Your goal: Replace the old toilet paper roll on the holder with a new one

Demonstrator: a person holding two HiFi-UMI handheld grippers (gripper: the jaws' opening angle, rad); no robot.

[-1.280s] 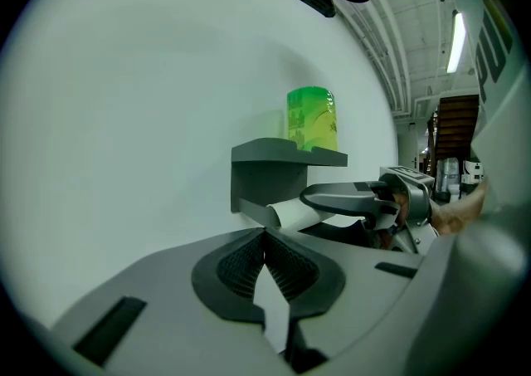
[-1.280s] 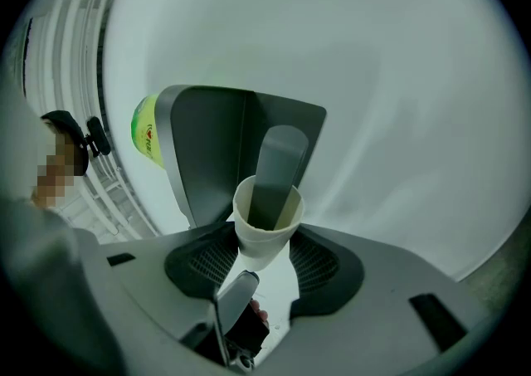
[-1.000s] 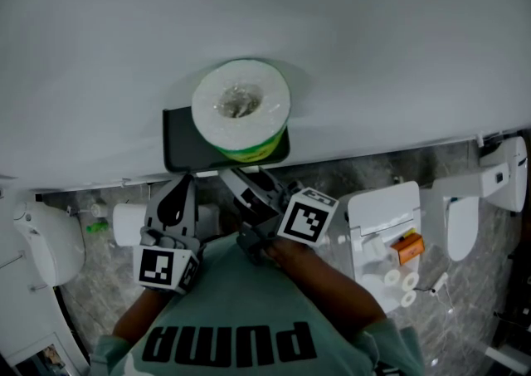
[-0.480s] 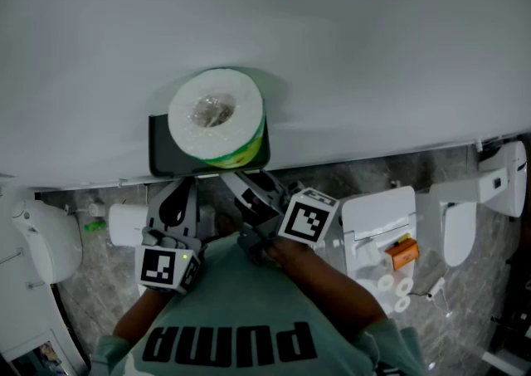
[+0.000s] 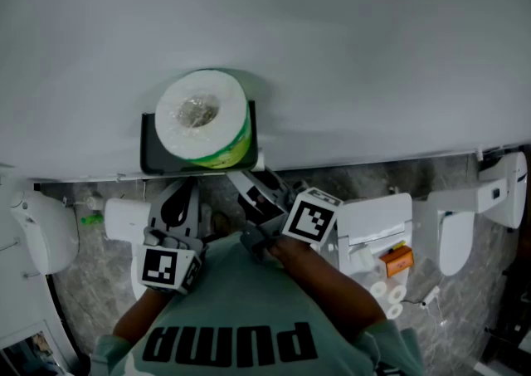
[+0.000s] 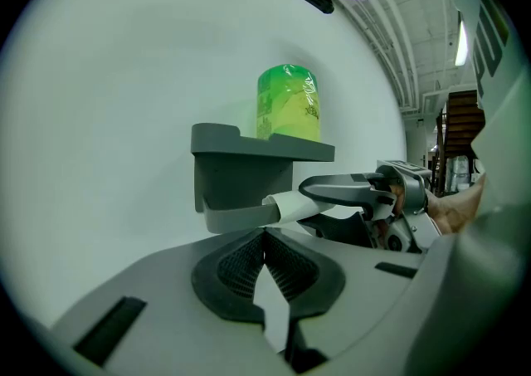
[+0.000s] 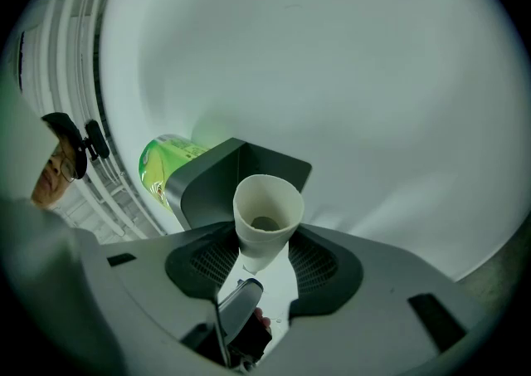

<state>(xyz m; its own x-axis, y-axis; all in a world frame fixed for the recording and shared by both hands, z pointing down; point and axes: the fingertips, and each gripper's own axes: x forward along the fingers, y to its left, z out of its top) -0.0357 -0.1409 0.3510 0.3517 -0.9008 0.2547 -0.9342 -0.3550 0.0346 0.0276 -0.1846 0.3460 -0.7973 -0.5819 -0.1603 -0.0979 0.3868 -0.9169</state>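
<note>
A new roll [image 5: 202,117] in green wrapping stands upright on top of the dark grey wall holder [image 5: 149,144]; it also shows in the left gripper view [image 6: 288,104] and in the right gripper view [image 7: 162,168]. My right gripper [image 7: 264,241] is shut on the old bare cardboard tube [image 7: 265,212], held just below and in front of the holder [image 7: 241,168]. In the left gripper view the tube [image 6: 286,204] sticks out of the right gripper [image 6: 332,198] under the holder [image 6: 241,171]. My left gripper [image 6: 265,237] is shut with nothing in it, just below the holder, and it shows at the left of the head view [image 5: 177,193].
A plain white wall fills the area behind the holder. On the grey stone floor below are a white toilet [image 5: 37,233] at the left, a white box [image 5: 377,221] with an orange item [image 5: 397,260], and another white fixture [image 5: 465,217] at the right.
In the head view the holder with the roll has slid left, so both grippers now stand more to its right. The right gripper keeps its hold on the tube; the left stays shut.
</note>
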